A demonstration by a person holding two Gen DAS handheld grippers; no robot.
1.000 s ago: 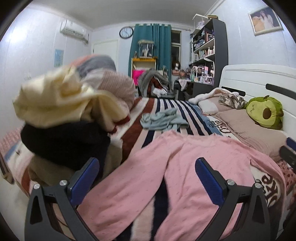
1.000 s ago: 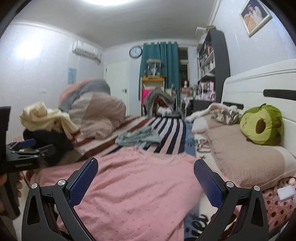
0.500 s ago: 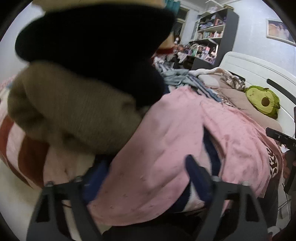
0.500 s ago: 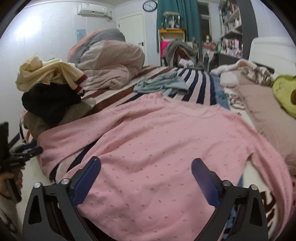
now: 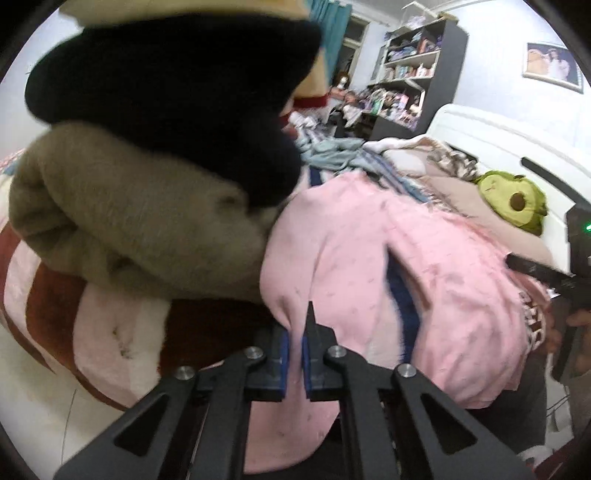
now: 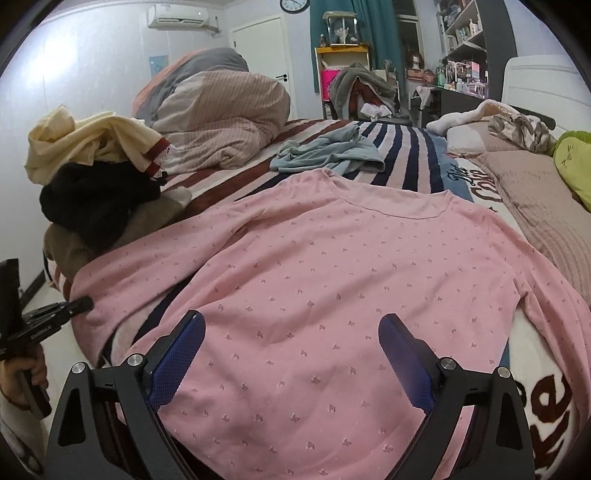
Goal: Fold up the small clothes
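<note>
While right hand-held gripper gapes, left hand-held gripper pinches soft pink top.

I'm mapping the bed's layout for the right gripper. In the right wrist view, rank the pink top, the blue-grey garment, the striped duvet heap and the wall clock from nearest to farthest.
1. Pink top: spread flat right under the open right gripper.
2. Blue-grey garment: crumpled just beyond the top's collar.
3. Duvet heap: farther back, left.
4. Clock: on the far wall, top.
</note>
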